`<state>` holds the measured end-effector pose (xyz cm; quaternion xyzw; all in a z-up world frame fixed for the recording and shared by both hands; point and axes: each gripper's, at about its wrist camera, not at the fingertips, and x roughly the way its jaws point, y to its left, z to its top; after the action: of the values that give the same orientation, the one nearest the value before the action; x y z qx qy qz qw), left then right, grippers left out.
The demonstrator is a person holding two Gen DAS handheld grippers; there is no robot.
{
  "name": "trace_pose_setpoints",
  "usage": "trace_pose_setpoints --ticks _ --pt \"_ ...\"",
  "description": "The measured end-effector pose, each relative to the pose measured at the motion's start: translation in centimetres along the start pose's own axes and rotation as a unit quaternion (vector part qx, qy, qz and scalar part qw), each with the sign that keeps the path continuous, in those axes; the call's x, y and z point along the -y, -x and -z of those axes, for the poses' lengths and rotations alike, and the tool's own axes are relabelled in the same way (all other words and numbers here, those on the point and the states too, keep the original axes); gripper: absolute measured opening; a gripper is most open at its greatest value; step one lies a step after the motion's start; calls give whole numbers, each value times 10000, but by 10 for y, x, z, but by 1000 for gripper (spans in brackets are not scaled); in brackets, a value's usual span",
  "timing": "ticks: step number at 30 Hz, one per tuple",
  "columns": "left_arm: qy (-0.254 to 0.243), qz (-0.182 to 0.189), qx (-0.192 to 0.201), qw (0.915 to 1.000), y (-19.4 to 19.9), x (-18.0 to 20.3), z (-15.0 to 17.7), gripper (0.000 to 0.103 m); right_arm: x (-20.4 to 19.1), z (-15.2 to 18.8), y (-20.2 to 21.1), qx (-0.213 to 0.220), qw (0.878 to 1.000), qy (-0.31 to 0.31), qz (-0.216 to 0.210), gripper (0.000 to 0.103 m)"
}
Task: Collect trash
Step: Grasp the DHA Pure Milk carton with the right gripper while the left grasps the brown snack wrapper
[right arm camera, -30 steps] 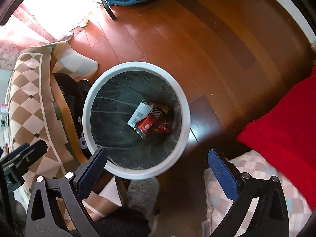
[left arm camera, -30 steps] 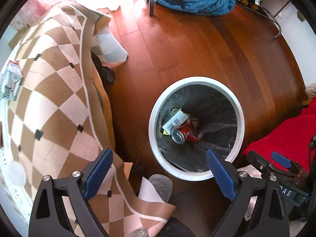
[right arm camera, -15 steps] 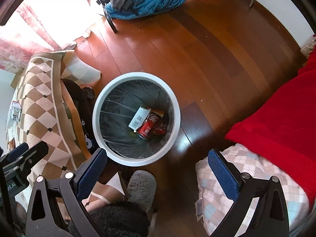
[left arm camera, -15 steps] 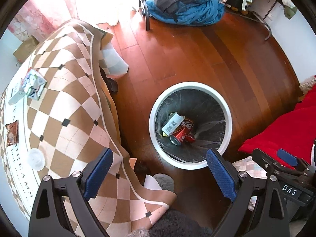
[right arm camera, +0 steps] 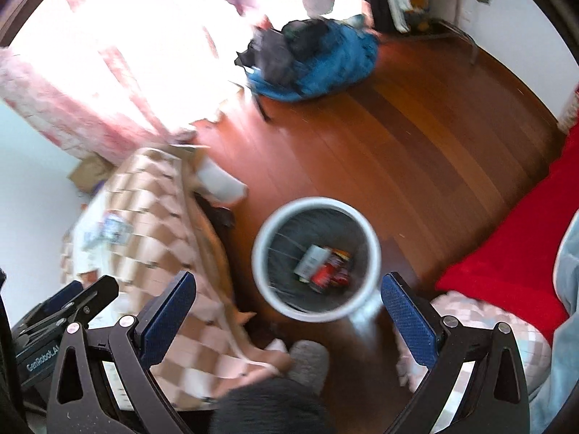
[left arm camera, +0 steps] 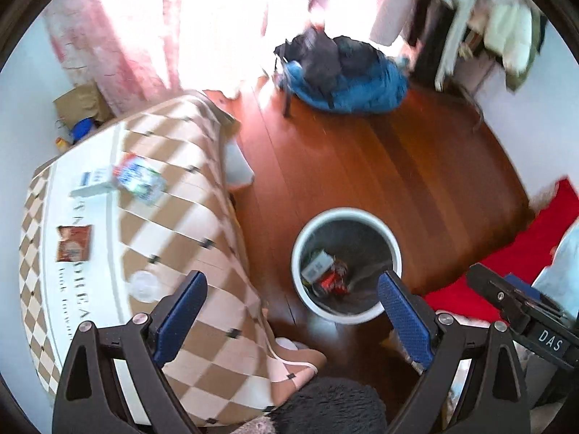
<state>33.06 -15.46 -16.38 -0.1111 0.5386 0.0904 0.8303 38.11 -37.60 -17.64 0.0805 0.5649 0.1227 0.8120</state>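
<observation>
In your left wrist view, the left gripper (left arm camera: 291, 320) has its jaws wide apart and nothing is between them. The trash bin (left arm camera: 392, 242), round with a white rim, stands on the wooden floor (left arm camera: 380, 177) just ahead of the jaws, nearer to the right finger. Inside it you see a red can (left arm camera: 331, 281) and a white carton (left arm camera: 316, 263) touching each other. Beyond the left finger is the table with the checkered cloth (left arm camera: 181, 224), and on it lie a snack packet (left arm camera: 73, 242), a milk carton (left arm camera: 139, 179) and a round clear lid (left arm camera: 144, 285), well apart from the bin.

In your right wrist view, the right gripper (right arm camera: 287, 316) also holds its jaws wide apart and empty. The trash bin (right arm camera: 262, 249) is ahead, between the two fingers, with the red can (right arm camera: 325, 275) inside. The picture is blurred. A red blanket (right arm camera: 506, 253) lies beyond the right finger
</observation>
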Motion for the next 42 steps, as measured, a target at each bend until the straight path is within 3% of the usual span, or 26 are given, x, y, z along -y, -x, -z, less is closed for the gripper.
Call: trace_pose_setpoints --ticks 4,8,14,19,24,27,30,31,33,37,38,42 --pt "424 -129 275 9986 27 -60 -6 97 -64 -4 1 -59 9986 390 -339 103" --pt "1063 -658 241 9919 22 -153 0 97 -145 -6 -32 -313 9935 995 -462 103" --pt "2065 -1261 -242 9700 -23 -288 20 97 -272 -10 -131 -956 9751 1944 -479 103" --pt "2544 -1120 -558 9590 -70 -366 23 97 -356 -28 -219 -1370 9545 2649 -84 103" --pt "2746 -800 -970 9533 -116 -390 25 97 -395 -39 -282 -1653 9357 3102 313 103" --pt "2735 -622 -1151 9529 -135 -389 28 96 -398 -42 -302 -1805 9343 3062 276 102" --pt "2391 -743 -949 9635 -137 -374 22 93 -394 -37 -309 -1824 9330 3095 209 89" --pt "2334 -752 -913 9652 -137 -371 22 87 -393 -35 -307 -1724 9323 3170 236 83" --pt "2157 -931 -820 9685 -136 -362 21 65 -391 -32 -303 -1561 9319 3254 351 68" --pt "1808 -1154 -597 9749 -131 -342 21 39 -373 -31 -295 -1546 9407 3012 222 64" --pt "1733 -1229 -544 9757 -129 -338 22 24 -369 -28 -291 -1527 9421 2976 239 64" --pt "1595 -1304 -419 9777 -119 -327 29 16 -350 -12 -273 -1443 9464 2887 137 62"
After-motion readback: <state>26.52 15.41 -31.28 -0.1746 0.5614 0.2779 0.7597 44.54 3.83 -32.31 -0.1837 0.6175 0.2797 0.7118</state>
